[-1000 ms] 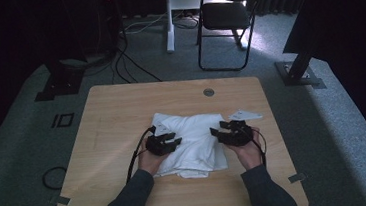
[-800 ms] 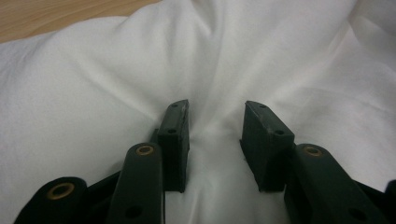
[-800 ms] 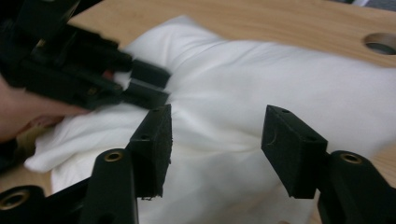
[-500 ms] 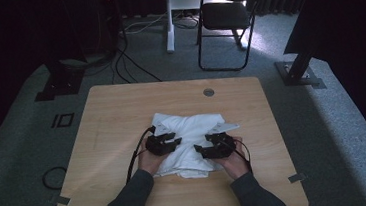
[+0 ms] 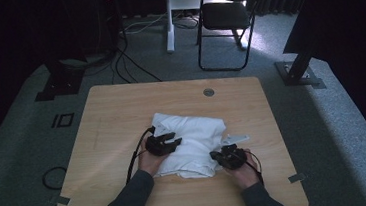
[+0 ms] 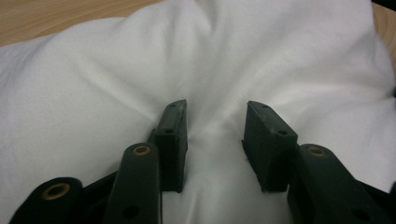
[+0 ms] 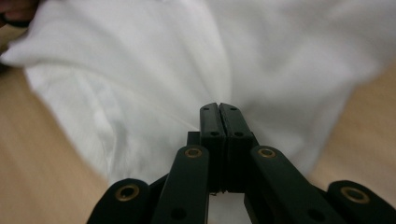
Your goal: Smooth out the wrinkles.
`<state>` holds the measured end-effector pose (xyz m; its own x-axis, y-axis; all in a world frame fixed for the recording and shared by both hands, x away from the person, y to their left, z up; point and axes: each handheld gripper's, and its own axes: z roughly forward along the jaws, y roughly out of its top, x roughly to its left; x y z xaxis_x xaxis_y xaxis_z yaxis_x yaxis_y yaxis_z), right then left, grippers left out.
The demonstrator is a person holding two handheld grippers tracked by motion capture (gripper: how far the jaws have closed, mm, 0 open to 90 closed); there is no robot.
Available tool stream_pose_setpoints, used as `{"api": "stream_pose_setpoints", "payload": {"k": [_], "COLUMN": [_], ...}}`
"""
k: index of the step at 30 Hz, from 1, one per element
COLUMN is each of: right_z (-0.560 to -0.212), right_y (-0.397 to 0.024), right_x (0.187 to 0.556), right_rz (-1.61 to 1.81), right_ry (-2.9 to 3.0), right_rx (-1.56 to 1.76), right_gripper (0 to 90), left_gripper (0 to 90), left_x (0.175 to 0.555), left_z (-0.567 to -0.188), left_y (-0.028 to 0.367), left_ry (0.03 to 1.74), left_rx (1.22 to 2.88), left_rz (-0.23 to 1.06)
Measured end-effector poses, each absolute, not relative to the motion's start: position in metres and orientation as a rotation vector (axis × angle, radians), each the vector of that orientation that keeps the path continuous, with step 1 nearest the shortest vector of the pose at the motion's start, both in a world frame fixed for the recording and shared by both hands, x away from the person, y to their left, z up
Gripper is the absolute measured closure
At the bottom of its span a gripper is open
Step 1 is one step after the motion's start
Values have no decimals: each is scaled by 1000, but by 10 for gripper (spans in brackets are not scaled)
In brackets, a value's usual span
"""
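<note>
White crumpled cloth [image 5: 190, 142], a soft folded fabric bundle, sits near the middle of the light wooden desk [image 5: 107, 119], a little toward the person's side. Left tool [image 5: 164, 143] is planted on the cloth's left part, and from its own view the two black jaws stand spread apart with white fabric bunched up in the gap [image 6: 212, 135]; the pads are not pressing it together. Over on the other side, the right tool [image 5: 230, 157] is down low at the cloth's near right corner, beside a small flap of fabric lying out on the wood. Its jaws have just been closing, and in its own view they are pressed tight together [image 7: 219, 122] right at the cloth's edge; whether a fold is caught between them I cannot tell. Both dark sleeves come in from the near edge.
</note>
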<state>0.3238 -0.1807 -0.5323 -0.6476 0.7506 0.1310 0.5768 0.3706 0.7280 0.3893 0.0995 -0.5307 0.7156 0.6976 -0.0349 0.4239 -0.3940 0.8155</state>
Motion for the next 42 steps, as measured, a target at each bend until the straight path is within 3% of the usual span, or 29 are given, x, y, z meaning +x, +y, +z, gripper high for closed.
{"api": "stream_pose_setpoints", "payload": {"k": [2, 4, 8, 15, 23, 27, 39, 42], "right_z": [-535, -541, -531, -518, -548, -552, -555, -555], "right_y": [-187, -208, -219, -184, -156, -161, -172, -173], "right_x": [319, 313, 308, 314, 317, 321, 358, 384], "right_rz": [1077, 1059, 1157, 1242, 946, 960, 977, 996], "right_ry": [2386, 2365, 2299, 2294, 2445, 2444, 2350, 2320], "right_rx": [1203, 1286, 1276, 1125, 1047, 1064, 1162, 1218], "right_gripper": [887, 811, 578, 424, 435, 414, 388, 375], "left_gripper": [585, 541, 461, 473, 477, 475, 479, 451], "left_x": [389, 386, 367, 327, 303, 297, 341, 351], "left_z": [-531, -527, -513, -503, -527, -533, -537, -536], "left_y": [100, 101, 94, 93, 113, 112, 89, 86], "left_ry": [853, 838, 813, 705, 750, 742, 797, 815], "left_rx": [2044, 2025, 2013, 1987, 1981, 1984, 1973, 1962], "left_rz": [396, 399, 465, 431, 322, 360, 453, 469]}}
